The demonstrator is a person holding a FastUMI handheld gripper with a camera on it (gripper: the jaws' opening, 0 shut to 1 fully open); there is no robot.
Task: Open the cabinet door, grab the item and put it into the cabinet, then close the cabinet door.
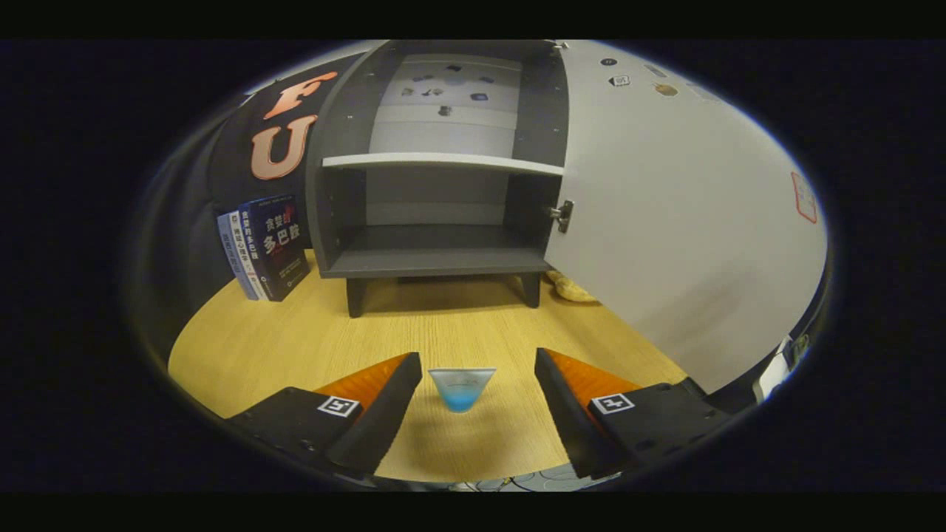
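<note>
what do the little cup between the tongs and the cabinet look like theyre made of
Cup: likely translucent plastic, possibly glass; light passes through, with a blue tint at the base. It sits between the open tongs, untouched.
Cabinet: apparently laminated board, matte grey, with flat panels and a paler shelf edge.

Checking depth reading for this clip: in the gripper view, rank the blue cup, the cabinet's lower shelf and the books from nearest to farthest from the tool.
1. Blue cup: between the open fingers of the tool, touching neither.
2. Lower shelf of the cabinet: beyond the cup, straight ahead, door swung open on its right.
3. Books: standing left of the cabinet against the wall; roughly as far as the shelf, too close to call.
</note>
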